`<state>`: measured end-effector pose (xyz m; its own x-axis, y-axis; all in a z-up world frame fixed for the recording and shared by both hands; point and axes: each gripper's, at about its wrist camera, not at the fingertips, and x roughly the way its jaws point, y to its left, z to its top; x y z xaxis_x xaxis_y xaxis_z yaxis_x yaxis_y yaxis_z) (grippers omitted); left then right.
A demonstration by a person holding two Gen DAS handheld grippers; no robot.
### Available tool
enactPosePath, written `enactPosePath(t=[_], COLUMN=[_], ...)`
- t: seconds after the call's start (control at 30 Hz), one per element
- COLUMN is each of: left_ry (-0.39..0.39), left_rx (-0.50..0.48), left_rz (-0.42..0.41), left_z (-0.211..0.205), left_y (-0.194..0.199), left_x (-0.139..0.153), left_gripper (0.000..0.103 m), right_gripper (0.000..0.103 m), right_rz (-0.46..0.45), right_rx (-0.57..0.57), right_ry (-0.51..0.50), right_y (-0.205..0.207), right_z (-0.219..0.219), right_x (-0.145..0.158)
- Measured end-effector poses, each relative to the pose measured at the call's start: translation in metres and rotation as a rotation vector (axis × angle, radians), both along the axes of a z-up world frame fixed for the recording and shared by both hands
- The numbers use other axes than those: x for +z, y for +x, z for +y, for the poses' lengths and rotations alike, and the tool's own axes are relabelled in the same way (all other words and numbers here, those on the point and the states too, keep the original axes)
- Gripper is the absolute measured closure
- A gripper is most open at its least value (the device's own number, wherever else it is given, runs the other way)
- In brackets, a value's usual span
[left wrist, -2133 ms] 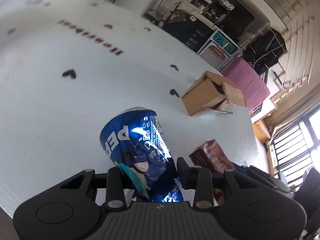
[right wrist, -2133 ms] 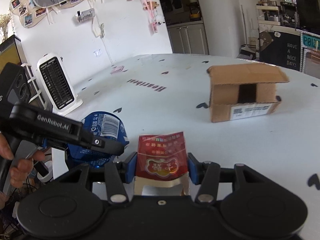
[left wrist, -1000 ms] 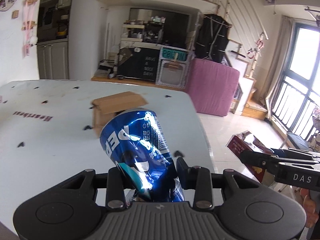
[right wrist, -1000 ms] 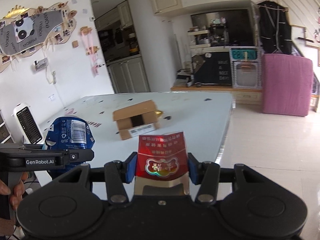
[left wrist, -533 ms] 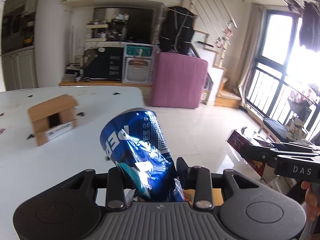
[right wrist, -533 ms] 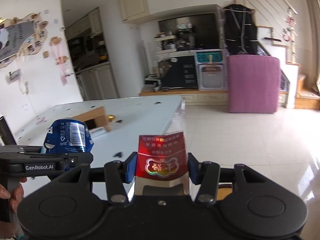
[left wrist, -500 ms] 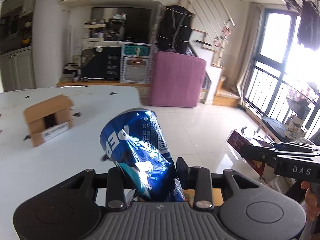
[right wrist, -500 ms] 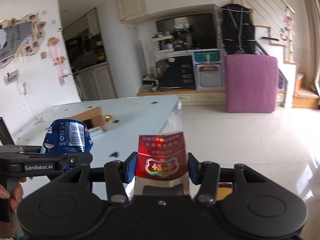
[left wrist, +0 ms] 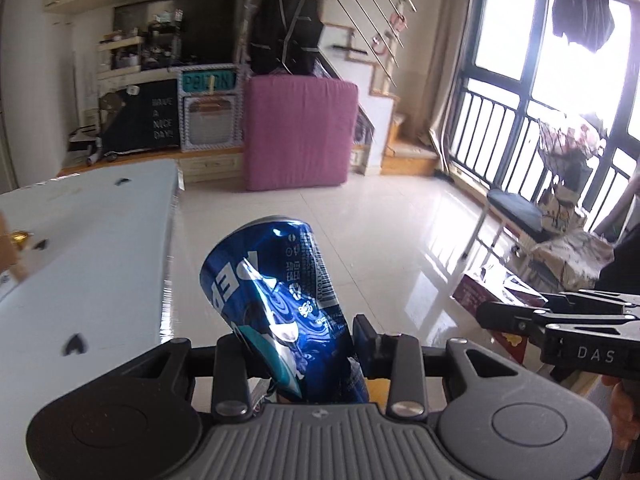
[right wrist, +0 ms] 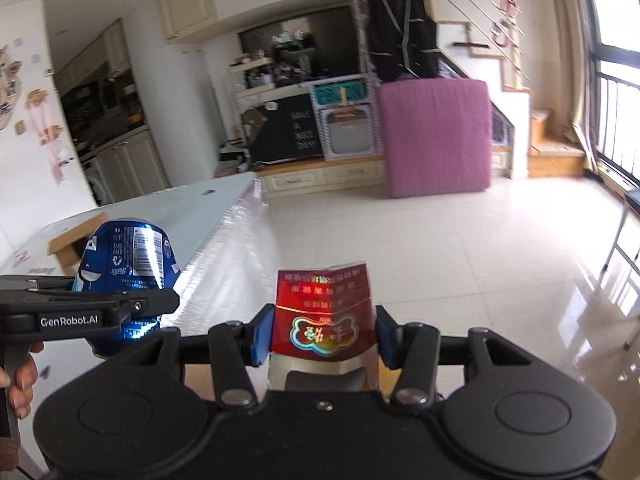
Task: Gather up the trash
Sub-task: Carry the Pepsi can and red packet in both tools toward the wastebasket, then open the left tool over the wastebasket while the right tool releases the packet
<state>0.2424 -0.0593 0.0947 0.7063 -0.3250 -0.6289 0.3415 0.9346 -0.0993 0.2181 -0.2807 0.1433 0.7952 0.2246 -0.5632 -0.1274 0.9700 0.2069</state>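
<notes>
One dented blue can (left wrist: 280,304) sits clamped in the left gripper (left wrist: 296,344), fingers pinched tight on its crushed lower end. One red packet (right wrist: 323,316) is held the same way by the right gripper (right wrist: 320,340) — both are carried in the air, off the white table (left wrist: 92,240) and out over the tiled floor (right wrist: 460,240). Two pieces picked up, then. What's left, I'd say, is dropping them somewhere — no bin shows. One cardboard box (right wrist: 66,246) remains on the table.

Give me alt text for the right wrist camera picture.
The right hand-held gripper clamps a red packet above a shiny tiled floor. At left, the left hand-held gripper holds a dented blue can beside a white table.
</notes>
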Motion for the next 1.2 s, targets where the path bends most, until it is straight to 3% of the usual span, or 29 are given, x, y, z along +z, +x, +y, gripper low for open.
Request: enactPosePath(t=[0.4,0.63,0.83,0.9,0.97,1.1,1.2], left_ry=[0.103,0.180,0.142,0.115,0.129,0.181,0.157], left_rx=[-0.040,-0.147,-0.134,-0.093,-0.068,-0.072,-0.072], left_rz=[0.244,0.484,0.593,0.615,0.631,0.622,0.621], left_z=[-0.054,-0.079,-0.082,-0.079,-0.079,-0.078,-0.071], left_y=[0.064,0.101,0.130,0.138,0.144,0.147,0.150], left_x=[-0.109,-0.187,-0.225,-0.232,-0.237,-0.239,-0.236], left_gripper=[0.065,0.065,0.064,0.055,0.023,0.023,0.023], right_gripper=[0.051,0.051,0.051,0.051,0.051,0.051,0.051], right_rz=[0.178,0.264,0.314,0.328,0.339,0.360,0.385], right_rx=[-0.078,-0.086,-0.090,-0.091,-0.088,-0.072,-0.064], right_ry=[0.034,0.061,0.095,0.103,0.107,0.109,0.120], right_y=[0.034,0.053,0.075,0.080,0.087,0.097,0.102], right_z=[-0.056,-0.070,-0.072,-0.074,-0.074,-0.072,-0.072], right_x=[-0.082,-0.124,-0.146,-0.154,-0.158,-0.169,-0.178])
